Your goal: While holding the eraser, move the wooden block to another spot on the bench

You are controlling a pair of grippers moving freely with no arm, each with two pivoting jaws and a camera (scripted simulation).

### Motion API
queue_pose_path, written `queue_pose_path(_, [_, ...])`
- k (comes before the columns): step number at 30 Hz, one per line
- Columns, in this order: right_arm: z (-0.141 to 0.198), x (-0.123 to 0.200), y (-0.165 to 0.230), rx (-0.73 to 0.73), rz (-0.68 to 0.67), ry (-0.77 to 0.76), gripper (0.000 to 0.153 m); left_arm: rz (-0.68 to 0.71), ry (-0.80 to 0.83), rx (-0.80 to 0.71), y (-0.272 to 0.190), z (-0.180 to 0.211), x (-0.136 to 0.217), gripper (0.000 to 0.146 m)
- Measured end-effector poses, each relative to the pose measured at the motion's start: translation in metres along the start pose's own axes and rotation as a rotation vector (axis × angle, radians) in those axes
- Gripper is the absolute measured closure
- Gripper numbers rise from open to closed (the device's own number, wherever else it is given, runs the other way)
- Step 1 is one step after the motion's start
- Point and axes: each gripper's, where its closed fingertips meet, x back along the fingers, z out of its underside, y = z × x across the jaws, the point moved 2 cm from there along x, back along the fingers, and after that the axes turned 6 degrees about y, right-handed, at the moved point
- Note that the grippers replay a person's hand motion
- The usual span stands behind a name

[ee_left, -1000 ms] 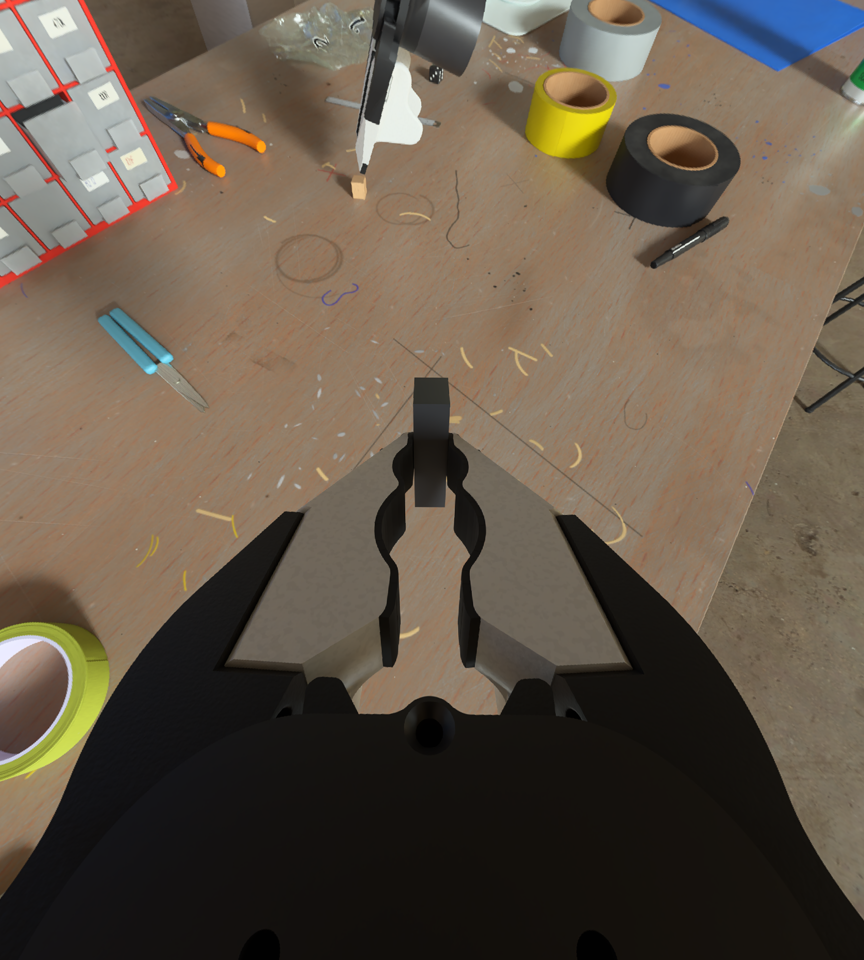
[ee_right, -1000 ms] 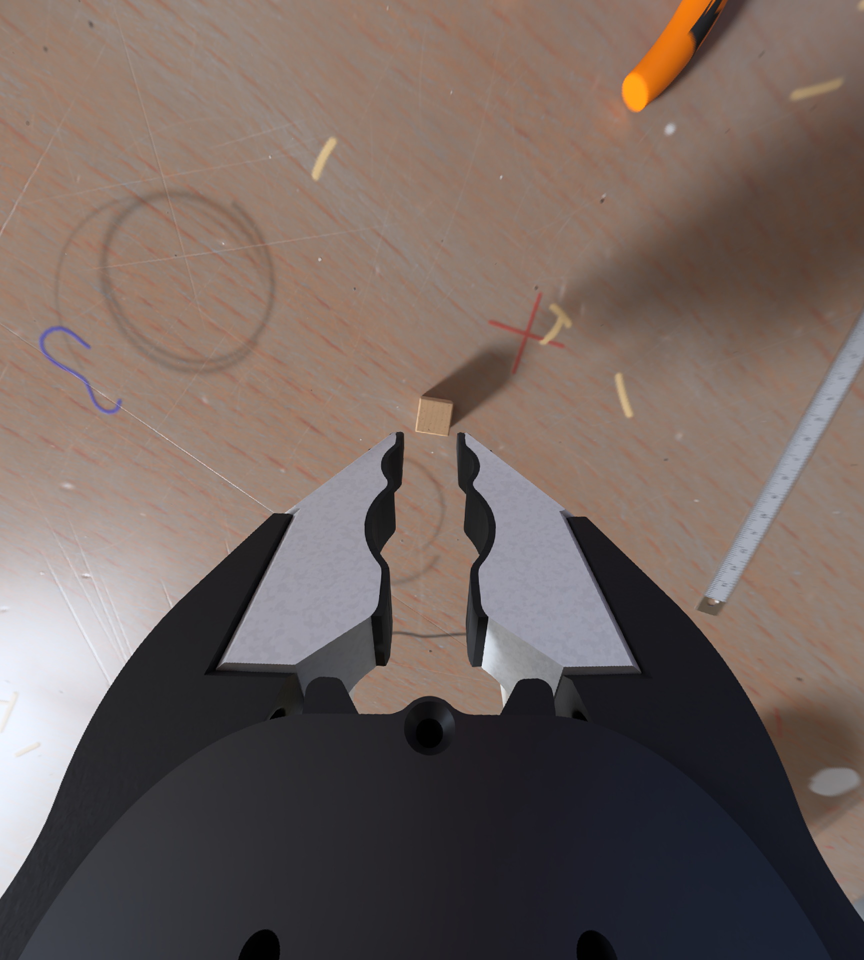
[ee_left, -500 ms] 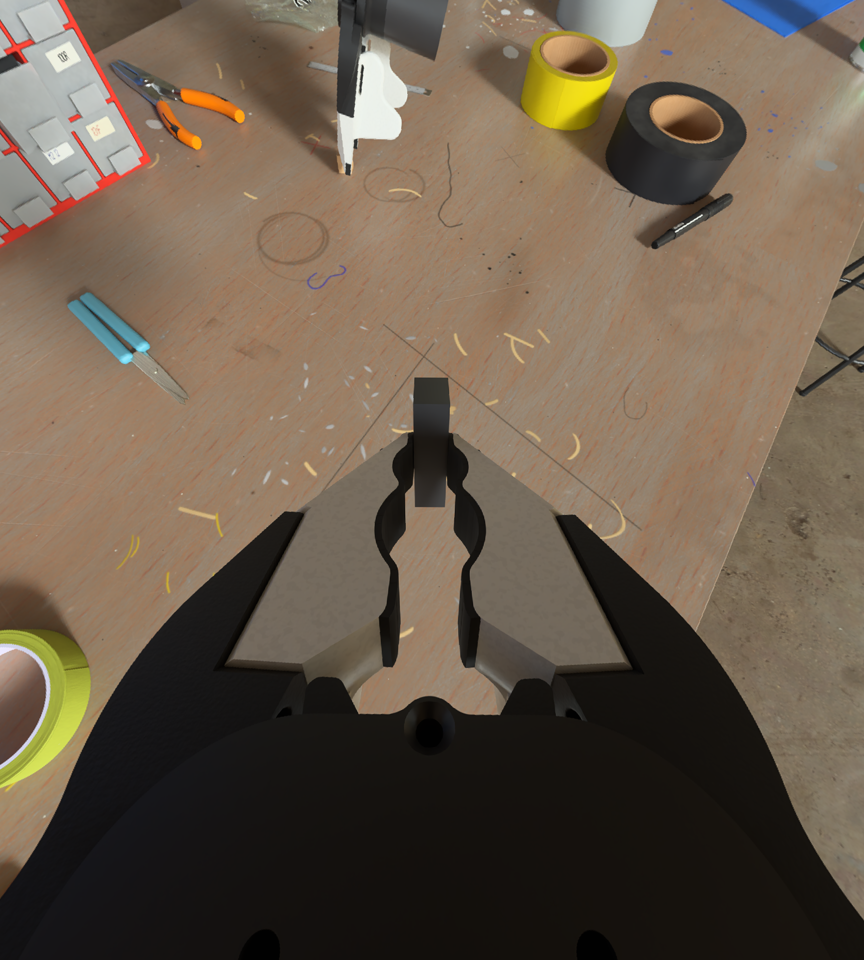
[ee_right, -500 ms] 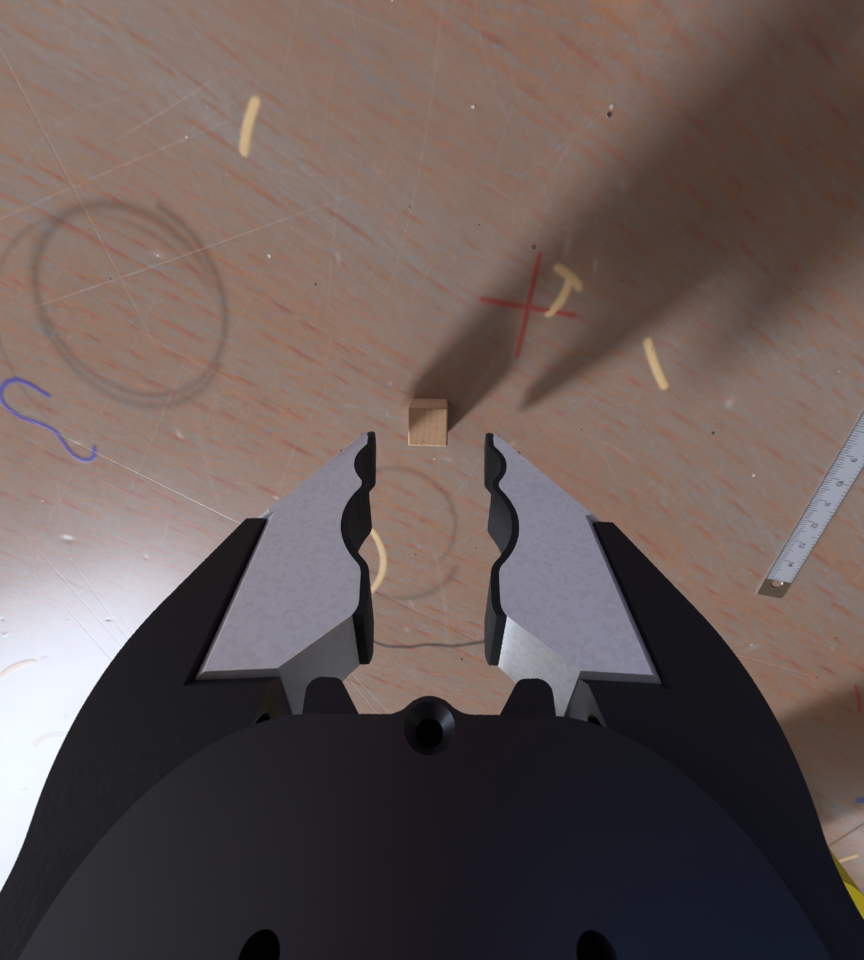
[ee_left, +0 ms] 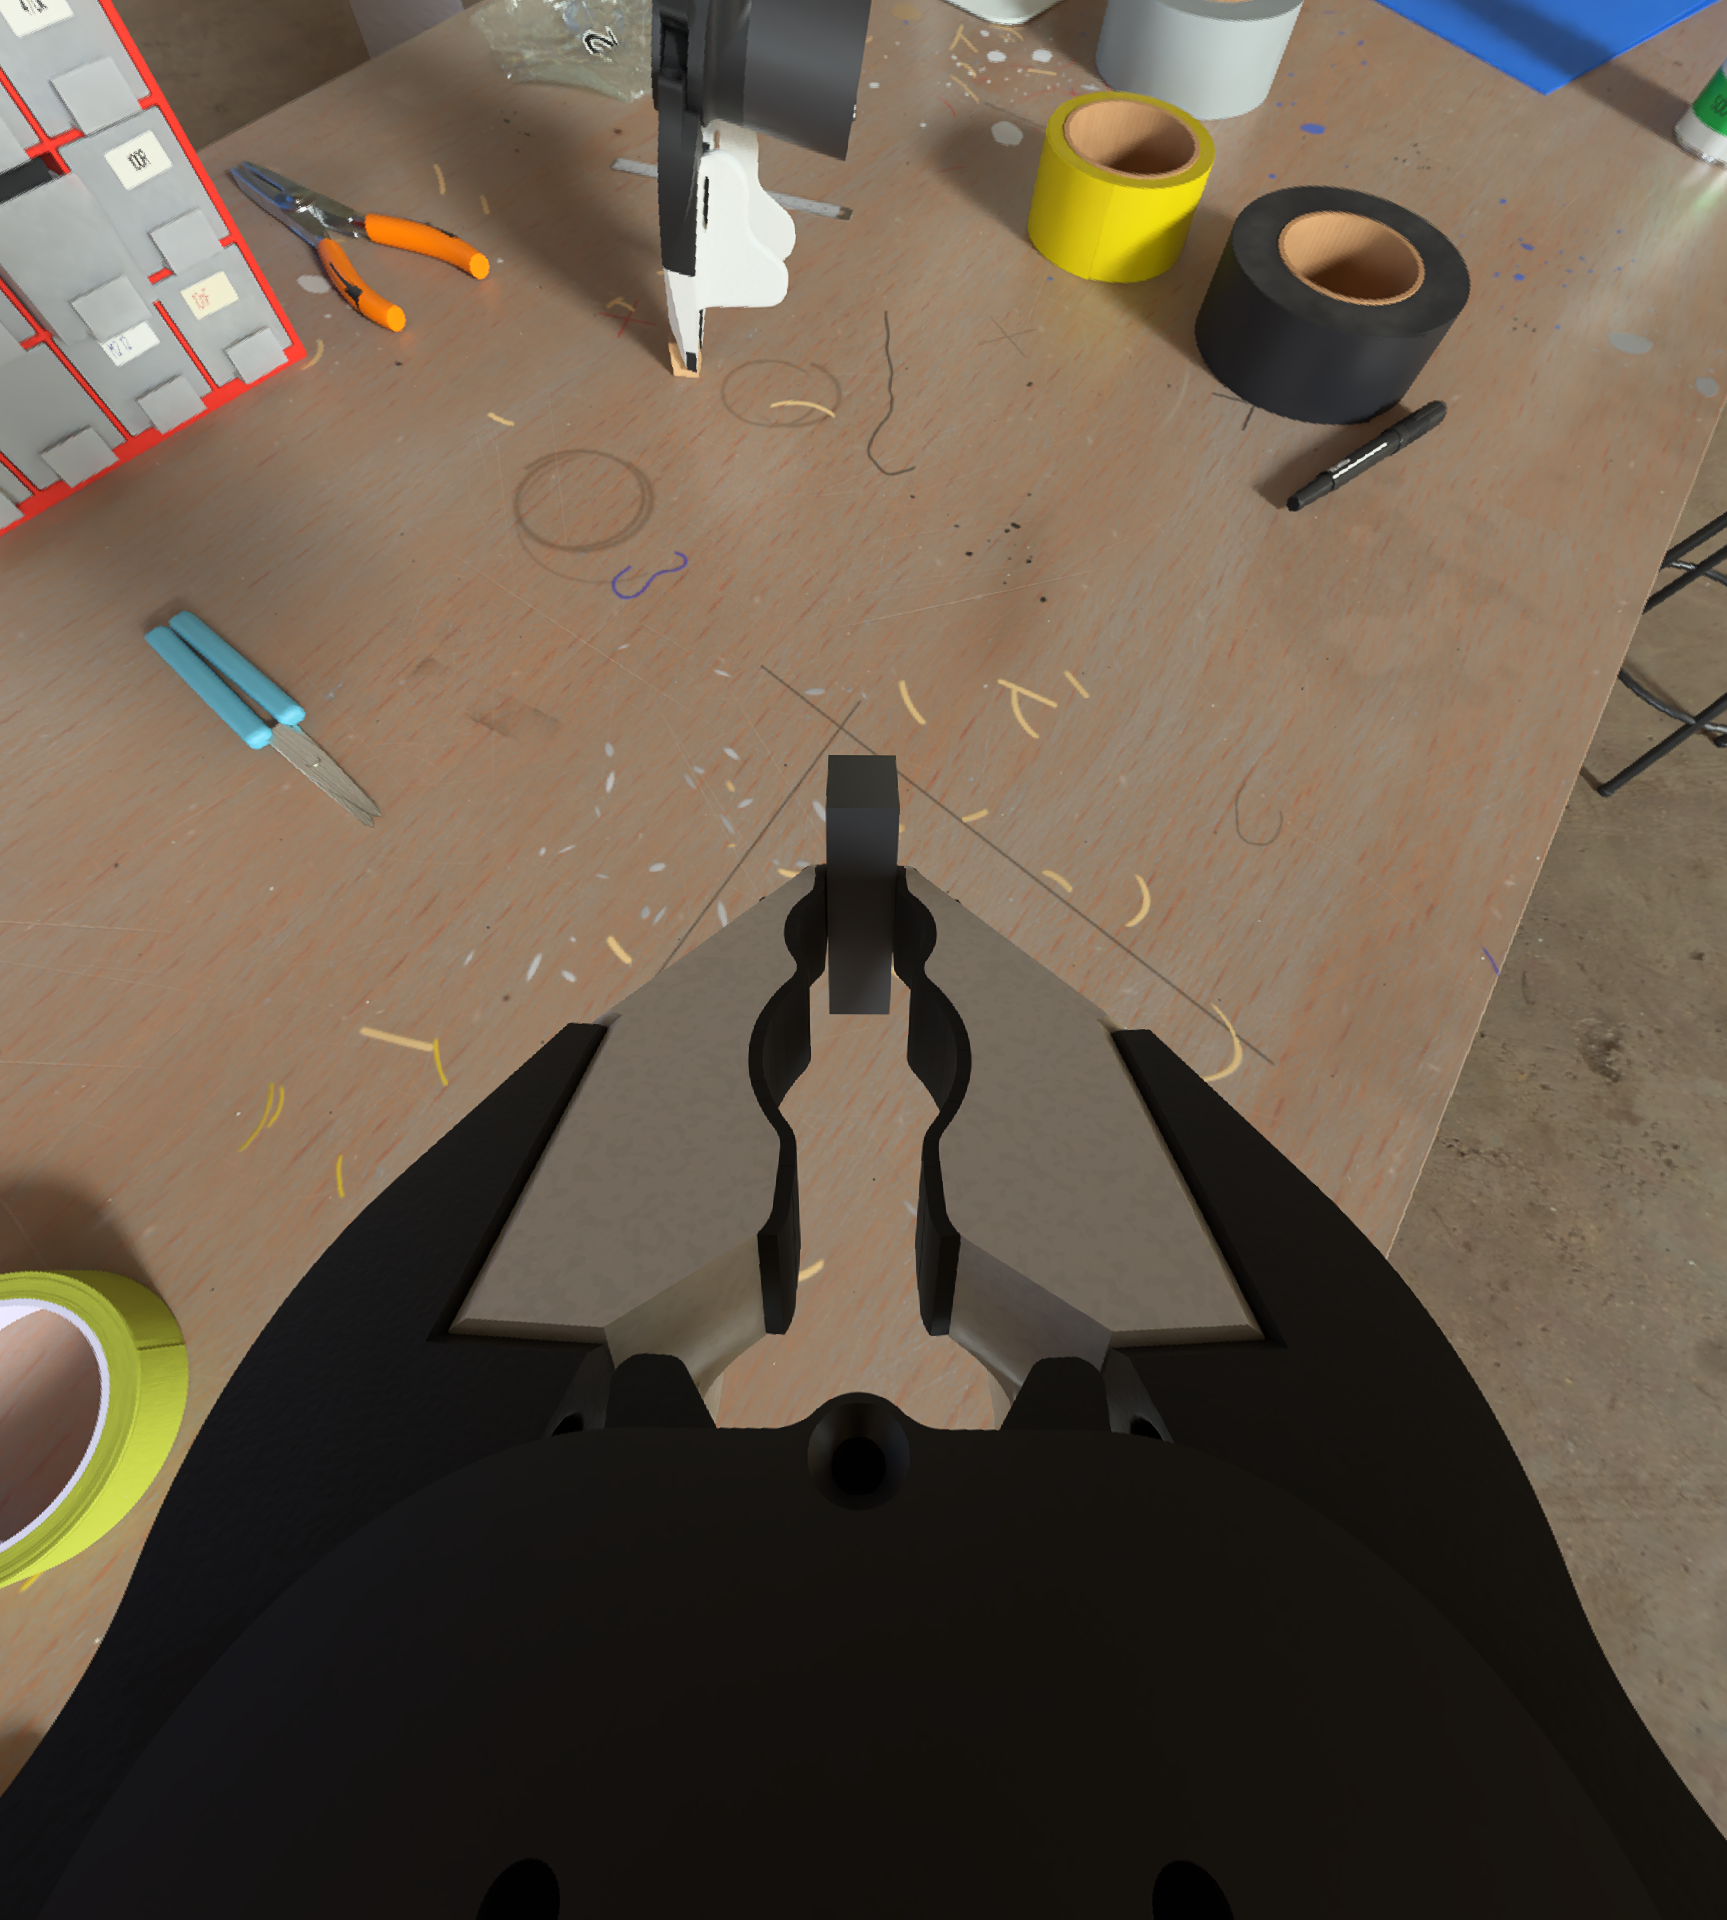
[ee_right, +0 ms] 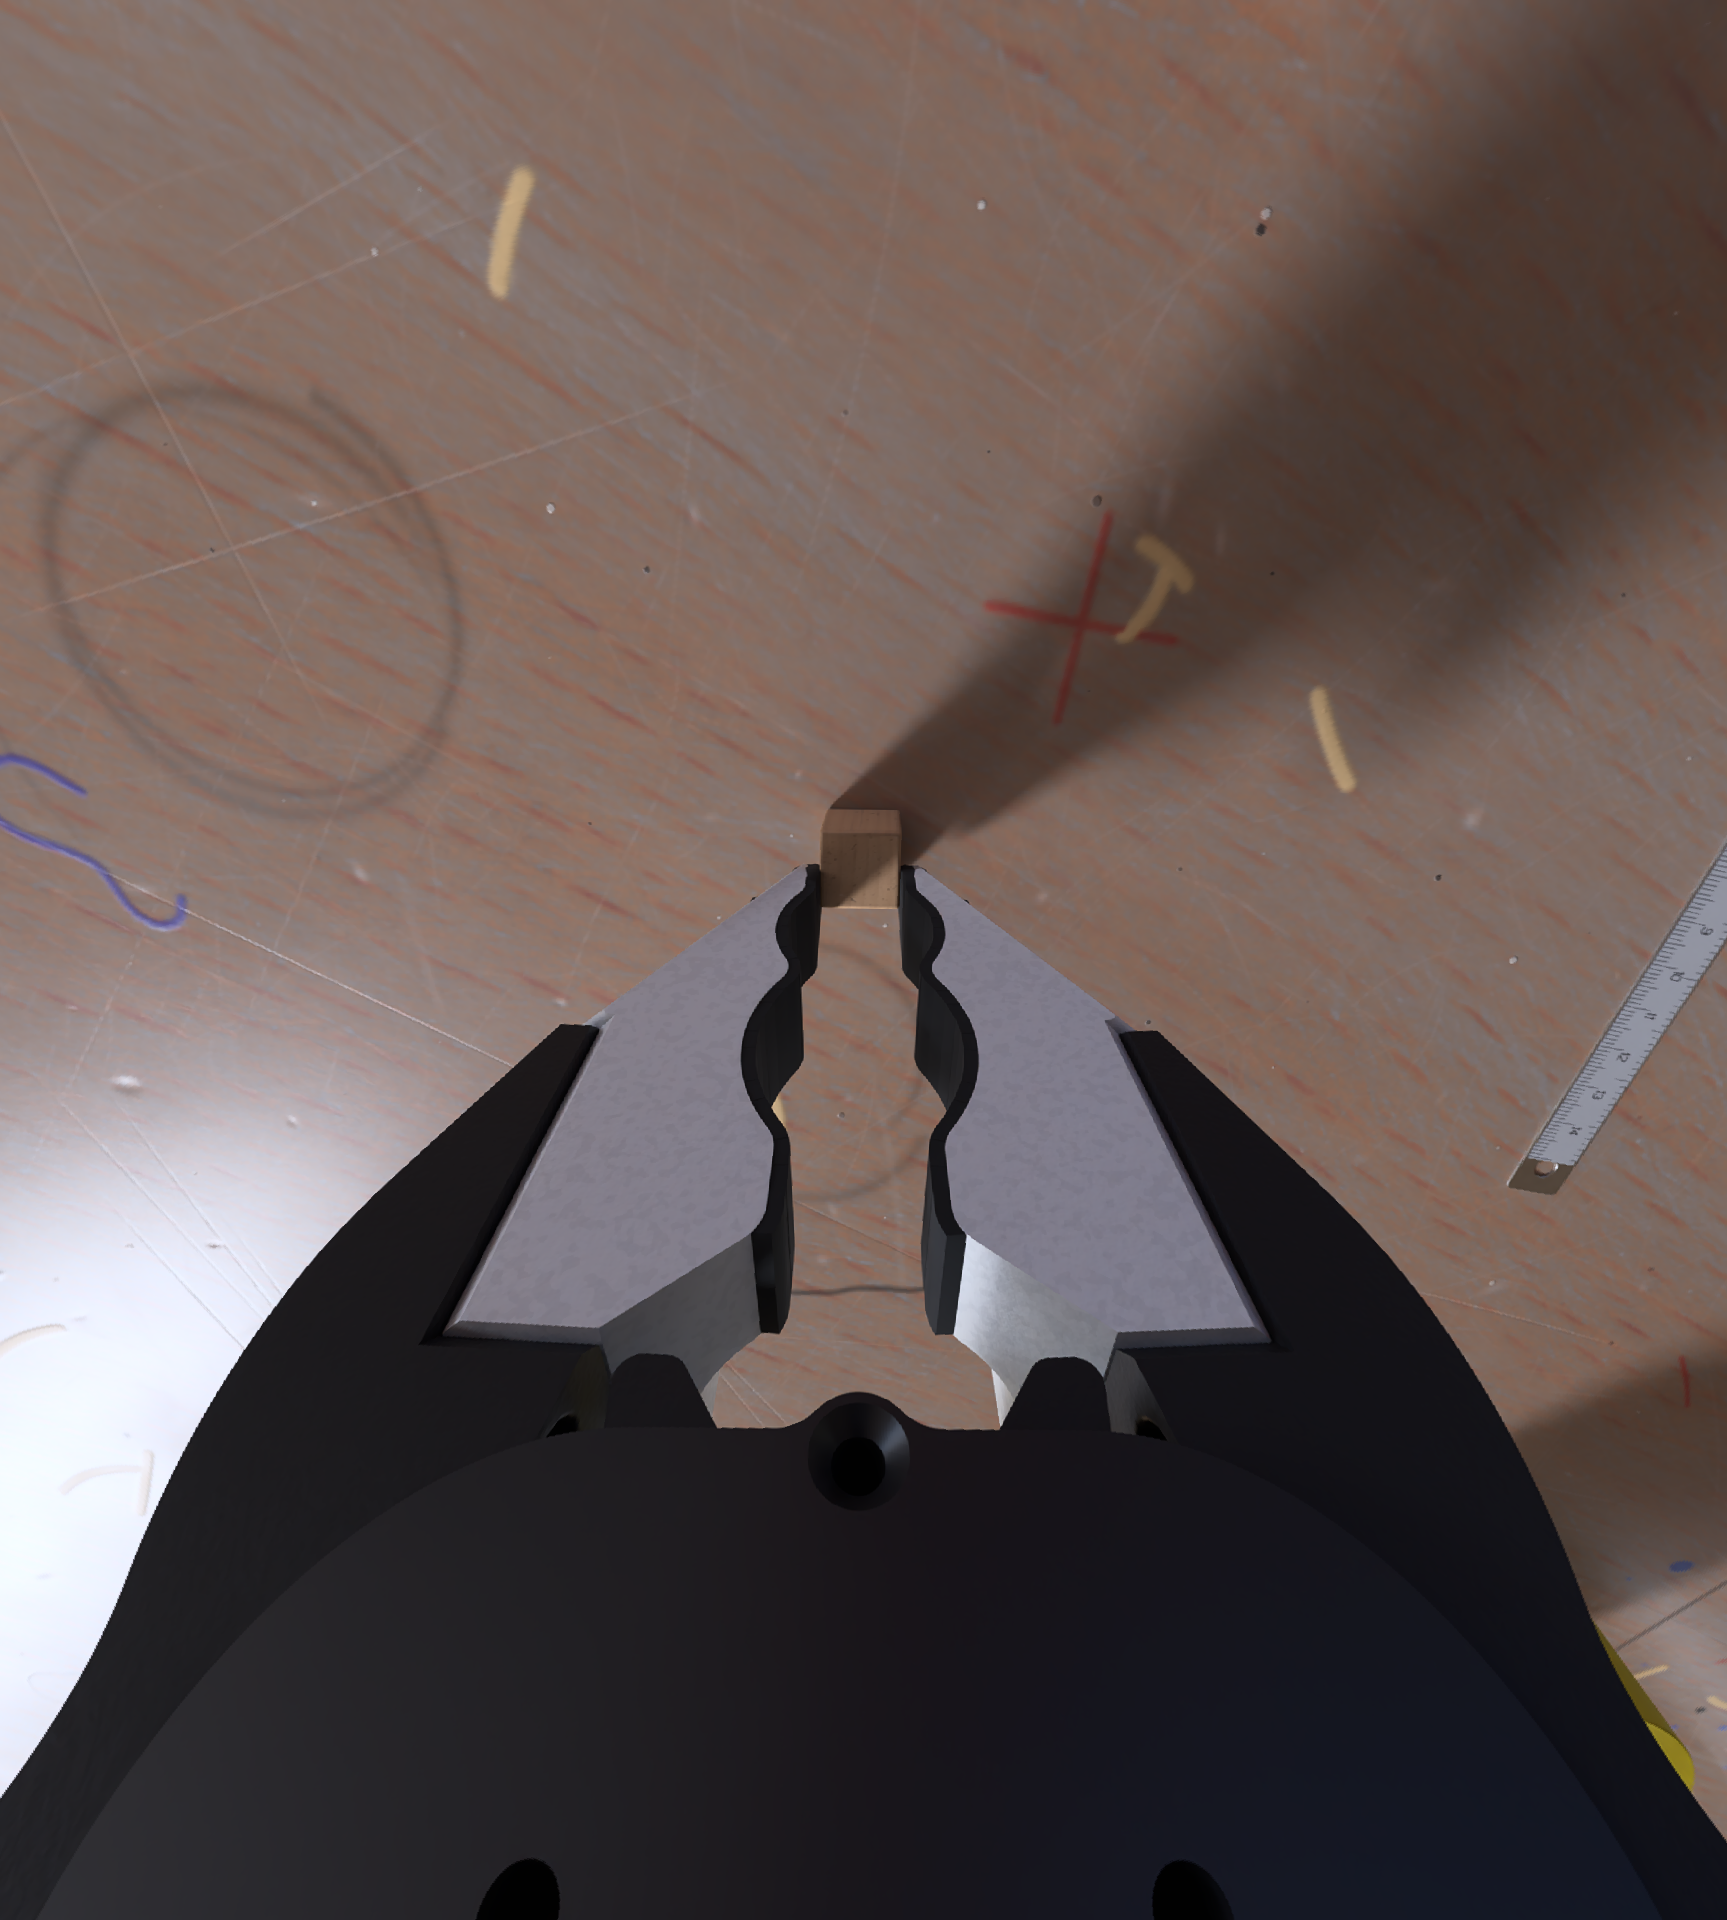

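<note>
The wooden block [ee_right: 861, 871] is sitting on the bench [ee_right: 630, 520], with the right gripper [ee_right: 861, 885] clamping its fingertips on the block's two sides. The left gripper [ee_left: 861, 883] is gripping the dark eraser [ee_left: 860, 883] above the bench. The grasp looks made; lifting and shifting sideways, well clear of the steel ruler [ee_right: 1690, 935], comes next

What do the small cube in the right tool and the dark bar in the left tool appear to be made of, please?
The cube looks like pale, unfinished wood with faint grain. The bar looks like matte dark rubber, plain and without shine, though plastic cannot be ruled out.
</note>
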Motion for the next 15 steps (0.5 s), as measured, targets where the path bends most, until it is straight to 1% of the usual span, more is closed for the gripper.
queue_pose_path(5, [0.005,0.006,0.010,0.021,-0.039,0.026,0.138,0.003,-0.008,-0.001,-0.001,-0.001,0.002,0.135])
queue_pose_path(8, [0.014,0.014,0.025,0.041,-0.115,0.061,0.138,0.006,-0.014,-0.007,-0.003,-0.002,0.004,0.135])
queue_pose_path(10, [0.023,0.023,0.041,0.066,-0.192,0.073,0.138,0.010,-0.018,-0.011,-0.004,-0.003,0.005,0.135])
queue_pose_path(12, [0.035,0.035,0.056,0.104,-0.237,0.058,0.138,0.013,-0.023,-0.015,-0.006,-0.004,0.006,0.135])
queue_pose_path(15, [0.057,0.048,0.083,0.210,-0.255,-0.013,0.138,0.014,-0.026,-0.016,-0.006,-0.004,0.006,0.135])
